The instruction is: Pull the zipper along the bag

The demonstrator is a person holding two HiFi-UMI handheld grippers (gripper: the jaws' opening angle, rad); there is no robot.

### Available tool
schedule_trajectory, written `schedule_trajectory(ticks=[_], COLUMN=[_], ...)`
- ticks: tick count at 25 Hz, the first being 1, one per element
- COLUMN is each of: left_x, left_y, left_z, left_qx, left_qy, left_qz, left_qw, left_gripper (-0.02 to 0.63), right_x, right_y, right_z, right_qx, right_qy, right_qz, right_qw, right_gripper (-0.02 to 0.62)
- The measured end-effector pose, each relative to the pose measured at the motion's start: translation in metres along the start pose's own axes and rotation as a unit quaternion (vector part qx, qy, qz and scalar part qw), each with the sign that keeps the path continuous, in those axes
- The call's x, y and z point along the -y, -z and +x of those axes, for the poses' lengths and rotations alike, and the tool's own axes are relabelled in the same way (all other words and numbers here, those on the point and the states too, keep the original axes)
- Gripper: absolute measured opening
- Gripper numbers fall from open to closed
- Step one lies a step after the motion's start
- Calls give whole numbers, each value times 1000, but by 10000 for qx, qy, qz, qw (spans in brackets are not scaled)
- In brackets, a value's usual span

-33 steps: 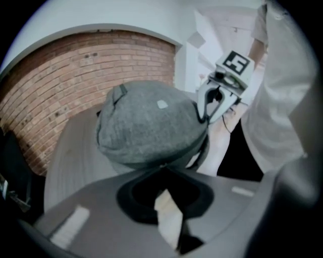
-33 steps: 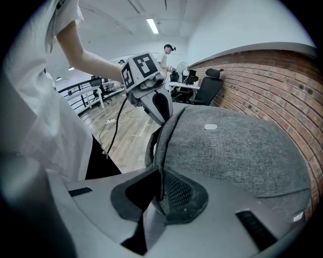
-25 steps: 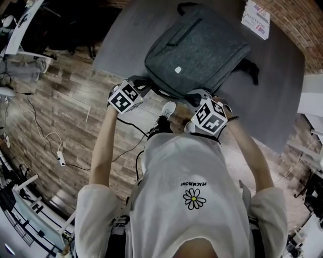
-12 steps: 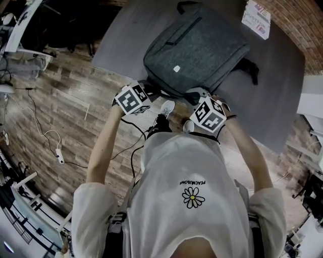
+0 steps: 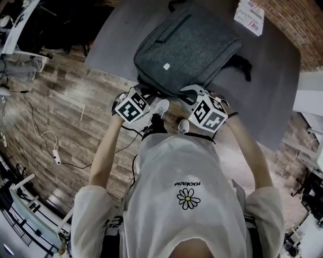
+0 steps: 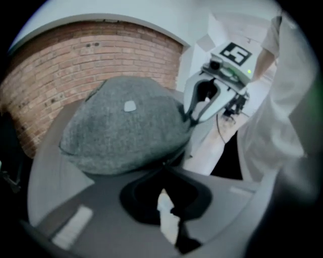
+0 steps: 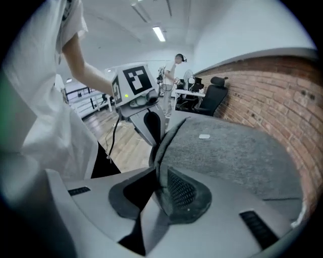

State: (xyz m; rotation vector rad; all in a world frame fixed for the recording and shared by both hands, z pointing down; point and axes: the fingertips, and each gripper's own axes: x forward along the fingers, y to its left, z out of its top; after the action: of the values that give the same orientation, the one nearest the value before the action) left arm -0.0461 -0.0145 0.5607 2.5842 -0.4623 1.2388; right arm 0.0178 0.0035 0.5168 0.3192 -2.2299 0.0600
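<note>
Rounded grey fabric bag (image 5: pixel 192 45), left tool (image 6: pixel 162 171) closed, right tool (image 7: pixel 157 176) just easing open on its edge

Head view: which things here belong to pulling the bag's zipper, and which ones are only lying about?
Belong to the job:
- grey bag
- table that bears it

Only lying about:
- white printed card at the table's far corner
- white cable and plug on the wooden floor
</note>
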Motion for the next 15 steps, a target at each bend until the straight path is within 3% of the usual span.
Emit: schedule_trajectory(ticks=[3, 5, 9, 10, 12, 13, 15], left_x=[-34, -54, -81, -90, -114, -127, -148], left_y=[12, 19, 28, 31, 37, 40, 42], left_z=[-11, -21, -36, -38, -47, -51, -58], left_qx=[2, 24, -149, -192, -256, -289, -360], left_qy=[-635, -807, -1012, -1103, -1352, -1480, -1670], left_qz=[-322, -582, -475, -456, -540, -604, -669], left_qw=[9975, 9950, 9936, 9927, 9890, 9867, 9830], left_gripper=[3, 3, 3, 3, 3, 3, 3], right_x=[15, 27, 39, 42, 55, 64, 77], right_y=[12, 20, 19, 13, -5, -15, -32], right_z=[-20, -23, -3, 5, 19, 27, 42], right_qx=[-287, -509, -697, -614, -241, -34, 135], right_qy=[349, 461, 448, 377, 209, 125, -58], right_qz=[-728, -1045, -1401, -1176, -253, 297, 1077], right_qw=[9963, 9922, 9867, 9904, 9992, 9995, 9941], right_gripper=[144, 159, 155, 152, 110, 35, 0])
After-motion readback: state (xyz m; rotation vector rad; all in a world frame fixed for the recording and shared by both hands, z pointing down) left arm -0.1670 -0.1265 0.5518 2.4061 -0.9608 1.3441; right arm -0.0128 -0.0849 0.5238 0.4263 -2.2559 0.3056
